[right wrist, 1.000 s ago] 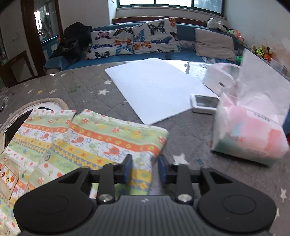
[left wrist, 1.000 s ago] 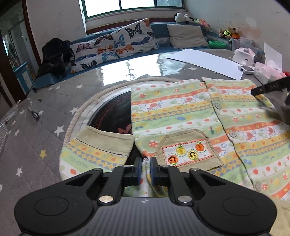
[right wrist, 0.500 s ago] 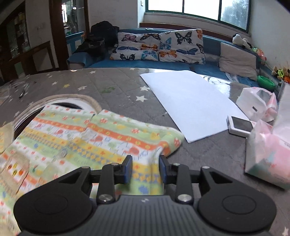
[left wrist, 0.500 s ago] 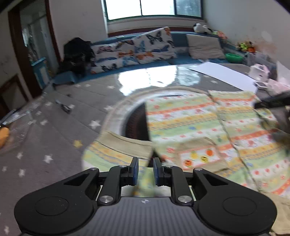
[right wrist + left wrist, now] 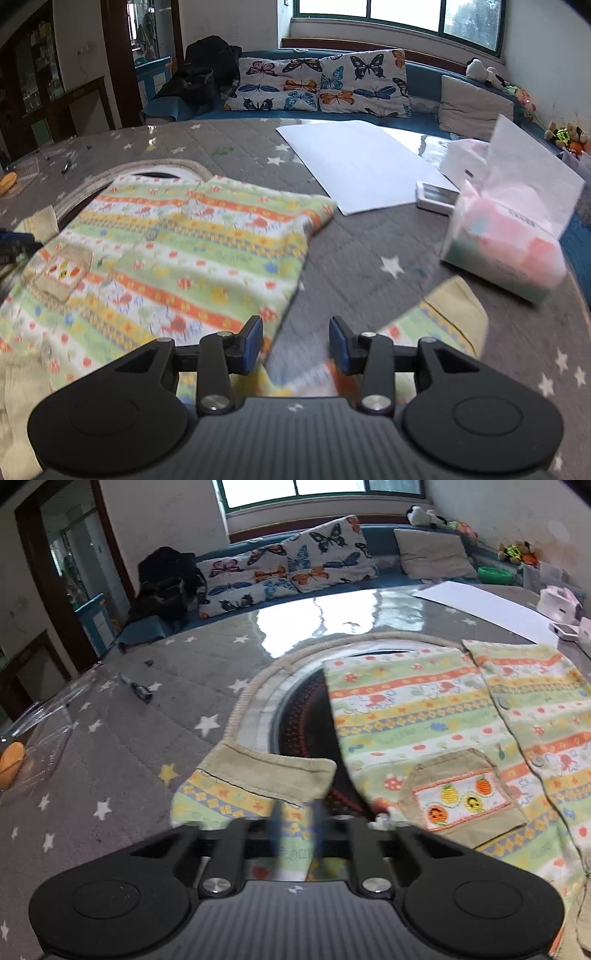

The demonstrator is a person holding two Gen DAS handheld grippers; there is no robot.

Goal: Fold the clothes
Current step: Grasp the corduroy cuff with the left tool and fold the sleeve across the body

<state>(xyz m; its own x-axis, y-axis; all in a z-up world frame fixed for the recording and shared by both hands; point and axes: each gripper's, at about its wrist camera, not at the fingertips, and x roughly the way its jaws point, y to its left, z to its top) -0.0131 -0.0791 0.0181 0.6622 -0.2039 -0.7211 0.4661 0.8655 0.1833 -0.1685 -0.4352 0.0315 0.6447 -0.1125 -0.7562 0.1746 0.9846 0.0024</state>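
A striped child's shirt (image 5: 436,716) with green, orange and yellow bands and a fruit pocket (image 5: 461,801) lies flat on the grey star-print table. Its left sleeve (image 5: 255,786) with a beige cuff lies just ahead of my left gripper (image 5: 297,827), whose blurred jaws stand a little apart over the sleeve. In the right wrist view the shirt body (image 5: 192,251) lies to the left and the right sleeve (image 5: 439,317) to the right. My right gripper (image 5: 295,345) is open, over the table between body and sleeve.
A white sheet (image 5: 354,162) lies behind the shirt. A tissue pack (image 5: 509,243), a small white box (image 5: 436,195) and a white device (image 5: 557,602) stand at the right. A round rope-edged mat (image 5: 266,686) lies under the shirt. A clear tray (image 5: 33,738) is at the far left.
Both grippers have opened and let go of the shirt. The right gripper pulled back from the shirt's edge, so the right sleeve now shows. The left gripper shifted left toward the left sleeve.
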